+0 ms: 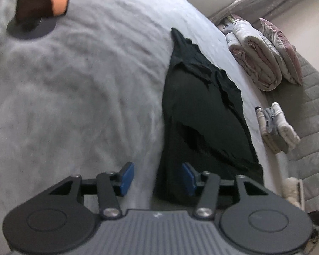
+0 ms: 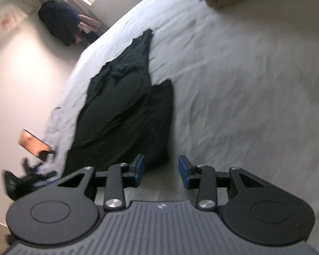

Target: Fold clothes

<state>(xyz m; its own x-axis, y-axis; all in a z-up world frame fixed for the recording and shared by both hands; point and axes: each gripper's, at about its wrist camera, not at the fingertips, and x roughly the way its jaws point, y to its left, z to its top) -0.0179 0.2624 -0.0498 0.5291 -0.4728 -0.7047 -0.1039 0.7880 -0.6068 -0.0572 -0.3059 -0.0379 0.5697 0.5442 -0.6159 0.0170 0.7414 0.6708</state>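
Note:
A black garment (image 1: 204,114) lies stretched out on the grey bedsheet (image 1: 74,97), partly folded over itself lengthwise. My left gripper (image 1: 157,179) is open and empty, with its right pad (image 1: 188,178) over the garment's near edge and its left pad over bare sheet. In the right wrist view the same garment (image 2: 125,106) lies ahead and to the left. My right gripper (image 2: 160,170) is open and empty, just above the sheet (image 2: 244,85) by the garment's near corner.
Folded quilts and pillows (image 1: 263,55) and rolled socks (image 1: 274,127) sit on a quilted mat right of the bed. The other gripper and a hand (image 1: 34,6) show at the far left. A dark clothes pile (image 2: 59,23) stands by the window wall.

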